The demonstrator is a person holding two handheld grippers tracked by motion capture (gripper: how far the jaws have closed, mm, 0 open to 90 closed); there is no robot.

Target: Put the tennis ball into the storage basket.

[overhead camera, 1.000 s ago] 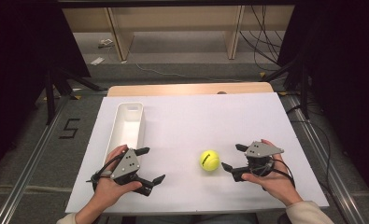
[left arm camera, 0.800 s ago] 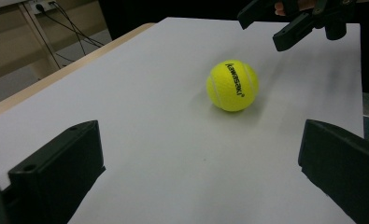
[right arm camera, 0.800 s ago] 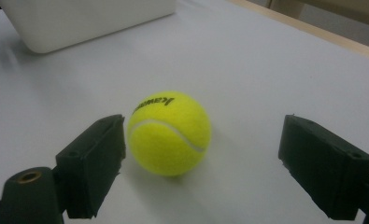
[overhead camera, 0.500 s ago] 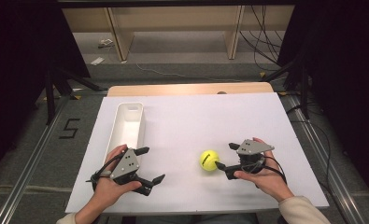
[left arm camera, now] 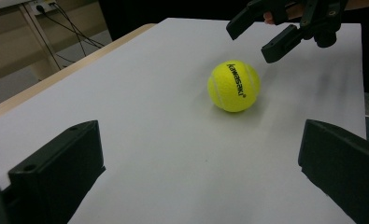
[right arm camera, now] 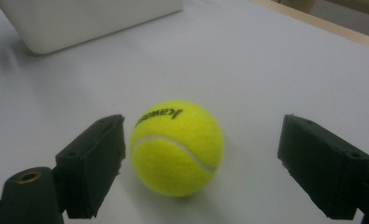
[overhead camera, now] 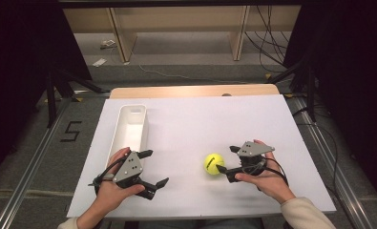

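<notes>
A yellow tennis ball (overhead camera: 214, 163) (left arm camera: 234, 86) (right arm camera: 176, 147) rests on the white table top (overhead camera: 200, 119), right of centre near the front. My right gripper (overhead camera: 225, 158) (right arm camera: 208, 163) is open and sits just right of the ball. Its jaws reach around the ball's sides, the left jaw close to it and the right jaw well apart. My left gripper (overhead camera: 156, 167) (left arm camera: 201, 172) stands open at the front left with nothing between its jaws, pointing at the ball. The right gripper (left arm camera: 248, 44) shows beyond the ball in the left gripper view.
A long white bin (overhead camera: 129, 126) (right arm camera: 79, 18) stands at the left of the table, just beyond my left hand. The wooden table edge (overhead camera: 191, 90) runs along the back, with shelf legs and cables on the floor behind.
My right gripper has moved left toward the ball, whose sides now lie between its open jaws. The ball, the bin and my left gripper have stayed put.
</notes>
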